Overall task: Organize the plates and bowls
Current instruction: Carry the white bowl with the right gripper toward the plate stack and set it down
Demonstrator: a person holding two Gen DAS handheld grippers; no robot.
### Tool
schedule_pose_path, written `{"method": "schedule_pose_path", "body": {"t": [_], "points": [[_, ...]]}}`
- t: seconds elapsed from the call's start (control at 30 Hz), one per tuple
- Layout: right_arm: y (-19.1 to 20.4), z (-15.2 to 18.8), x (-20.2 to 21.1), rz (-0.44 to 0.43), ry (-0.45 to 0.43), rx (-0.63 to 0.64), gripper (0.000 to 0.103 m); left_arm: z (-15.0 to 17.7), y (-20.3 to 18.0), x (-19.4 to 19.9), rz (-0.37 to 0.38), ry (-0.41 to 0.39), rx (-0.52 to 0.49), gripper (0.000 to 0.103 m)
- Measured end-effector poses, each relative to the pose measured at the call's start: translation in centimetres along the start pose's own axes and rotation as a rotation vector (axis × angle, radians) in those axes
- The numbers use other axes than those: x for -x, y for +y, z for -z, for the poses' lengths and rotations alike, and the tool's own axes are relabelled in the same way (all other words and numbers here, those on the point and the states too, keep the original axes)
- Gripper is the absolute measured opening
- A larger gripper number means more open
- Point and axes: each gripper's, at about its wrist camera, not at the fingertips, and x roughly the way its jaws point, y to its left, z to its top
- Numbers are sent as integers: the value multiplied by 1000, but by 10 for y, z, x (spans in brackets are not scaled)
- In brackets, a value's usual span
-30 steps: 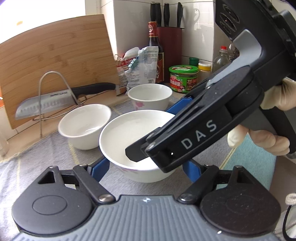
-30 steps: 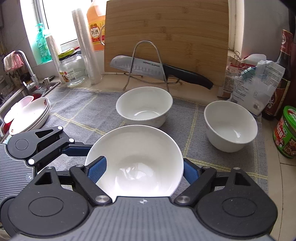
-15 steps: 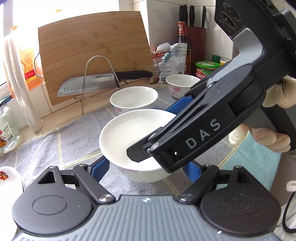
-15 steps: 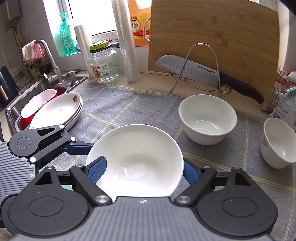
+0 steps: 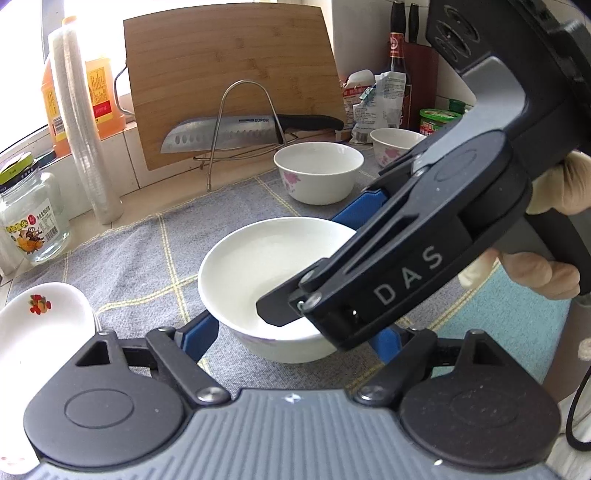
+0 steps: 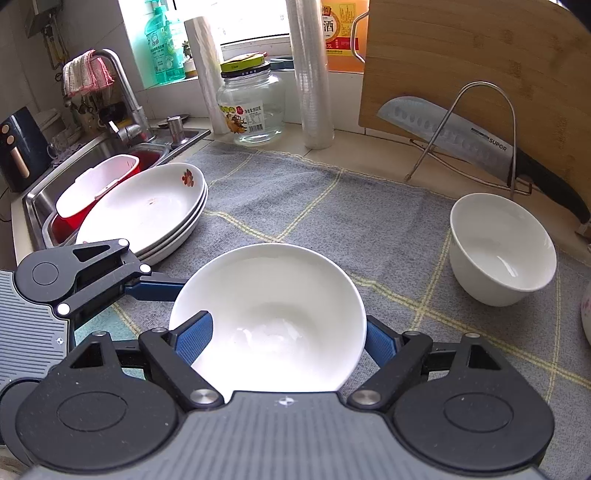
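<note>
White porcelain: the wide bowl [image 6: 267,314] is clamped by both grippers, left gripper [image 5: 291,332] and right gripper [image 6: 280,339], blue fingers [image 6: 194,334] clenched on opposite rims, I judge to share its weight. It rides above the grey mat [image 6: 332,206]; the plate stack [image 6: 147,210] waits at ten o'clock, small bowl [image 6: 500,251] at two.

wall: white tiles [image 5: 369,44] | window [image 6: 236,18]: bright daylight | counter [image 6: 354,140]: beige | sink [image 6: 110,155]: steel

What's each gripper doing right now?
Left gripper: shut on the big white bowl, fingers on both sides.
Right gripper: shut on the same bowl, one finger inside the rim.
</note>
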Motion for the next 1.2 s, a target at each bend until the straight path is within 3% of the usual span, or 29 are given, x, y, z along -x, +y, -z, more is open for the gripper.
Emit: {"method": "schedule_pose_path", "body": {"t": [0.5, 0.6, 0.7, 0.77, 1.2], "points": [[11, 0, -11, -10, 20, 13, 90, 13, 10, -4, 11, 19, 18, 85], [11, 0, -11, -17, 21, 15, 91, 13, 10, -4, 15, 11, 17, 90], [11, 1, -10, -30, 11, 8, 103, 13, 11, 0, 23, -6, 24, 98], [11, 1, -8, -29, 1, 5, 103, 12, 11, 2, 11, 1, 23, 98], [-3, 3, 23, 75, -72, -4, 103, -9, 7, 30, 9, 9, -33, 99]]}}
